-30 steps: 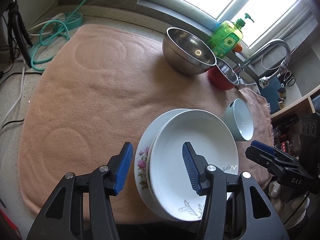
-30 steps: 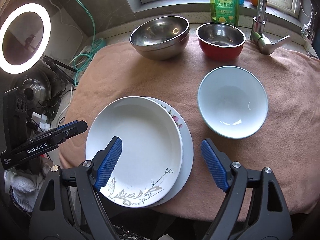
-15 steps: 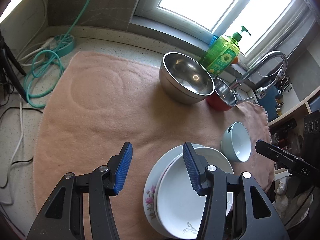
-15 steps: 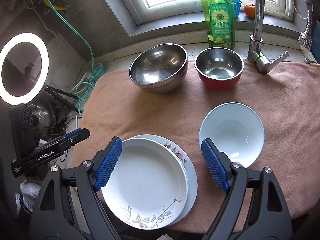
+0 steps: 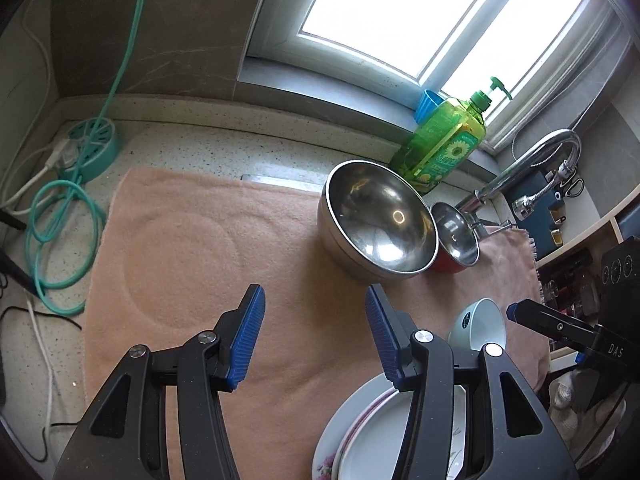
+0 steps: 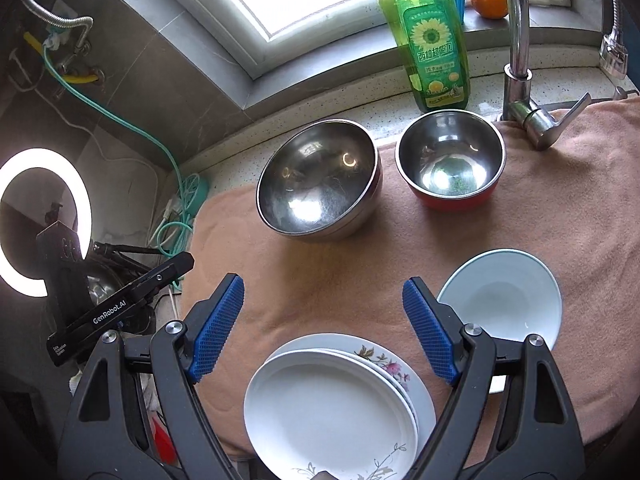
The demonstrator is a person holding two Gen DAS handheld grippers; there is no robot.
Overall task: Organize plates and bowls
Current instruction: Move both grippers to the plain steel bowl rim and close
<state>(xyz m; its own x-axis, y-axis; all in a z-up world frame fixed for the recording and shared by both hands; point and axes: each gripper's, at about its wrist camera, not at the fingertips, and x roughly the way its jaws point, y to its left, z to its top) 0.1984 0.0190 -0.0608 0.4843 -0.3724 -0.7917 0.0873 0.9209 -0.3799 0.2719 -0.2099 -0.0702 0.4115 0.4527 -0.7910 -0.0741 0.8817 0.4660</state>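
Note:
A stack of white plates [image 6: 332,404] lies at the near edge of the pink towel [image 6: 320,280], the lowest one with flower print; in the left wrist view the plates [image 5: 360,432] sit at the bottom right. A pale blue bowl [image 6: 500,300] rests right of them, also seen as the bowl [image 5: 480,324]. Further back stand a large steel bowl [image 6: 320,192] and a red steel-lined bowl [image 6: 448,164]. My right gripper [image 6: 324,328] hangs open above the plates' far edge, empty. My left gripper [image 5: 316,336] is open over bare towel [image 5: 200,260], holding nothing.
A green soap bottle [image 6: 432,40] and a tap [image 6: 520,60] stand at the back by the window. A teal hose [image 5: 60,220] coils on the counter left of the towel. A ring light [image 6: 40,220] glows at the left. An orange [image 6: 490,2] sits on the sill.
Both grippers pulled back and up from the plates, so the plates slid toward the bottom of each view and more of the window wall shows. Neither jaw opening changed.

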